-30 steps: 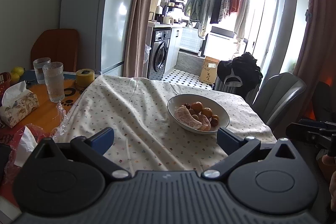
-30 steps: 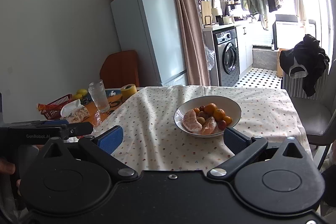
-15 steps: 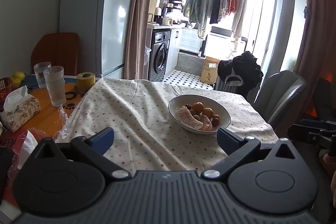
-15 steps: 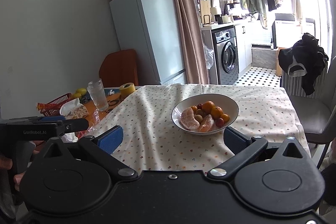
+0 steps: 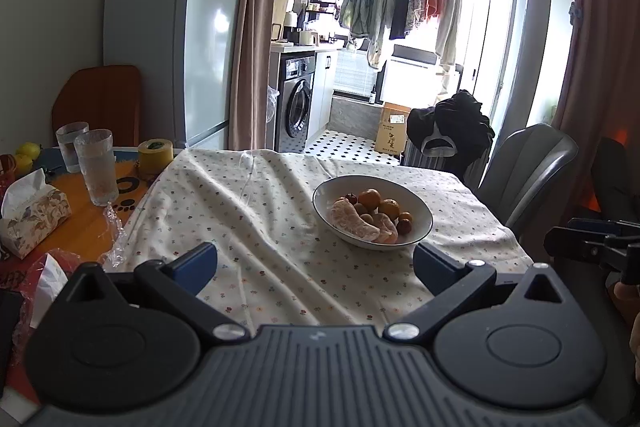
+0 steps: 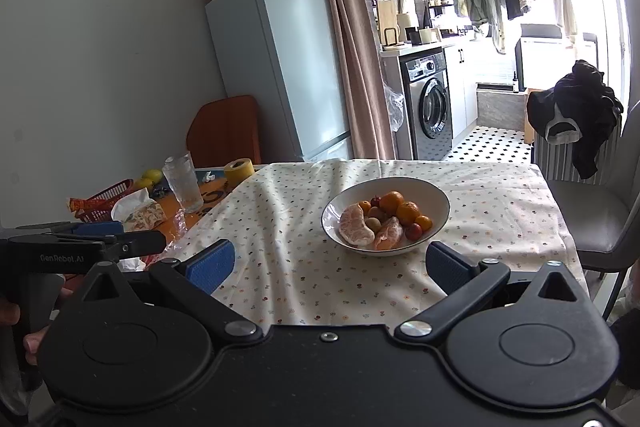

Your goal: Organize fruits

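Ahead, fruit bowl far-centre on bench; right hand-held gripper nearer, left hand-held gripper further; both agape, empty.

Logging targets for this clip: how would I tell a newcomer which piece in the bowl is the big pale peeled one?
Find the floral tablecloth, then the white bowl on it. The peeled citrus segment lies at the bowl's left side, larger and paler than the orange fruits behind it.
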`<state>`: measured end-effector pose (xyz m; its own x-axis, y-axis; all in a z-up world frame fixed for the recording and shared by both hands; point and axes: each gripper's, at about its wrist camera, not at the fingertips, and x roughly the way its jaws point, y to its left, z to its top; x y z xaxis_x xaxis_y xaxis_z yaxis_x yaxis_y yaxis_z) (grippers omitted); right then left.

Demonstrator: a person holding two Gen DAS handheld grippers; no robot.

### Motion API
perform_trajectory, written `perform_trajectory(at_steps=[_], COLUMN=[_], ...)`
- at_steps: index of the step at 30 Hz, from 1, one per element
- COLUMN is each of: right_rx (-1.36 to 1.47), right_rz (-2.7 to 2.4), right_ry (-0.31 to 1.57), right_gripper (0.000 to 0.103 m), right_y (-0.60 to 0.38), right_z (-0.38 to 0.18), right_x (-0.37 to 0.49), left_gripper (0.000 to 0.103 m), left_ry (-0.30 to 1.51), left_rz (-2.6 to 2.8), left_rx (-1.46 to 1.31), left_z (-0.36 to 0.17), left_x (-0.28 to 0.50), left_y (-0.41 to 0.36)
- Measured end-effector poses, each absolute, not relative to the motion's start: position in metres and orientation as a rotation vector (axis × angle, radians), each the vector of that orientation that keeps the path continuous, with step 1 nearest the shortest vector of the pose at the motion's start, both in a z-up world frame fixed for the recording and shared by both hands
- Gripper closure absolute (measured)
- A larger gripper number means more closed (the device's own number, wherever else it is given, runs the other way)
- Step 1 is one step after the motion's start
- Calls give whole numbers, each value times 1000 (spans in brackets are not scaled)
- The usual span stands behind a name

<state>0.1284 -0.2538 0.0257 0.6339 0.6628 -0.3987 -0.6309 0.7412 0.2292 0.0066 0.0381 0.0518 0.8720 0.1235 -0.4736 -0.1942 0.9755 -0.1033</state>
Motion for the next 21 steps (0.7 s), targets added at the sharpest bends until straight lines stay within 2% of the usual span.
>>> perform_trajectory(at_steps=[21], right_rx=[72], right_rz=[739], right_ry=[489], right_gripper=[0], right_y=[-255], right_z=[25], right_x=[128], left_gripper=[0], left_ry=[489], left_rz=[170], left_rx=[-156], left_z=[49], left_x=[7], left_y=[38])
